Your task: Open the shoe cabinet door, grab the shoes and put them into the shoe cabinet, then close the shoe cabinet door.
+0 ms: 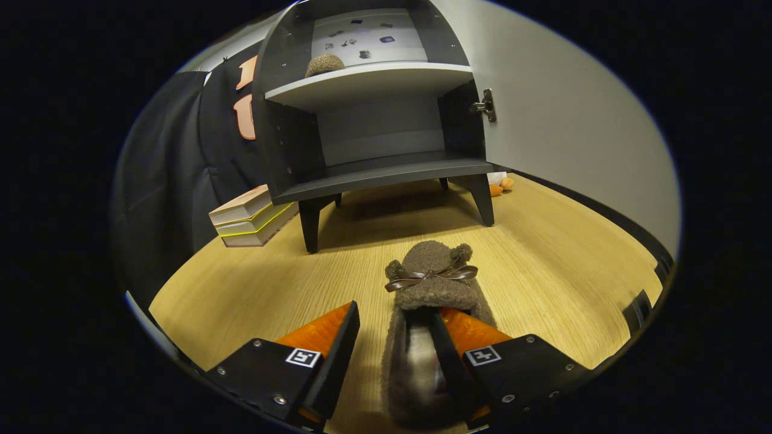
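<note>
The gripper (395, 319) — two wedge-shaped fingers on screwed plates — bears a square marker on each.

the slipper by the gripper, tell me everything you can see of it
The slipper is brown and fuzzy, like fleece, with a dark ribbon bow across the top and a pale lining showing in its opening. It lies flat on the wooden floor, toe toward the open shoe cabinet, apart from it. The gripper is open: one finger sits inside the opening, the other stands clear to the side on the floor.
</note>
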Motion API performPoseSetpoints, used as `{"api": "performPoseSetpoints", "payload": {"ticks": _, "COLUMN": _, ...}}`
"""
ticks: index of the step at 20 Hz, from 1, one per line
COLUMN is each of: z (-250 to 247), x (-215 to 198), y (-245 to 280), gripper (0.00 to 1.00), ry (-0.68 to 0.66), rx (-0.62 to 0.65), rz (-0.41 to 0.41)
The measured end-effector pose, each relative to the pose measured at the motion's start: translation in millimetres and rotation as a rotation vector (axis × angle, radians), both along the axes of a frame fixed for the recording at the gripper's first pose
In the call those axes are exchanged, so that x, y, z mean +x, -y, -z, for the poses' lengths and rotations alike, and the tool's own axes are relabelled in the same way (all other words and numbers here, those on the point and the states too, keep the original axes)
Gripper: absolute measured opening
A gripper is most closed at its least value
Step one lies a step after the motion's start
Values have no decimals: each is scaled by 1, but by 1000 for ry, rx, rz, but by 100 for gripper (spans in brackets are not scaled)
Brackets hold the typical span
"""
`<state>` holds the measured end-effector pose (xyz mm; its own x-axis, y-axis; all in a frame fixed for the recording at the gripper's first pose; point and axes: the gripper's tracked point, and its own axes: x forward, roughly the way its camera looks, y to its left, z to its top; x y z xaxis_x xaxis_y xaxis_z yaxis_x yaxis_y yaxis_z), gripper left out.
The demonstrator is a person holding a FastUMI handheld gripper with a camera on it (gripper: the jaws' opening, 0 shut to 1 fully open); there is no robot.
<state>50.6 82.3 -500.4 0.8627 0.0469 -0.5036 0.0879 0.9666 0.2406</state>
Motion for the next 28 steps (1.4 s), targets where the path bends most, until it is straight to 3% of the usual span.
{"api": "performPoseSetpoints", "payload": {"ticks": 2, "z": 6, "x": 10, "y": 0, "gripper": 65, "ry": -1, "rx": 3, "rz": 4}}
{"api": "performPoseSetpoints", "payload": {"ticks": 5, "z": 11, "x": 22, "y": 0, "gripper": 40, "ry": 5, "rx": -25, "rz": -2}}
{"api": "performPoseSetpoints", "payload": {"ticks": 8, "z": 13, "x": 30, "y": 5, "gripper": 24, "ry": -9, "rx": -54, "rz": 18}}
{"api": "performPoseSetpoints", "payload": {"ticks": 9, "z": 13, "x": 30, "y": 6, "gripper": 11, "ry": -8, "rx": -49, "rz": 25}}
{"api": "performPoseSetpoints", "payload": {"ticks": 10, "z": 12, "x": 30, "y": 6, "gripper": 9, "ry": -11, "rx": -46, "rz": 29}}
{"api": "performPoseSetpoints", "payload": {"ticks": 17, "z": -34, "x": 35, "y": 4, "gripper": 7, "ry": 6, "rx": -86, "rz": -13}}
{"api": "performPoseSetpoints", "payload": {"ticks": 23, "z": -141, "x": 38, "y": 15, "gripper": 7, "ry": 59, "rx": -82, "rz": 6}}
{"api": "performPoseSetpoints", "payload": {"ticks": 28, "z": -210, "x": 46, "y": 41, "gripper": 7, "ry": 86, "rx": -91, "rz": 68}}
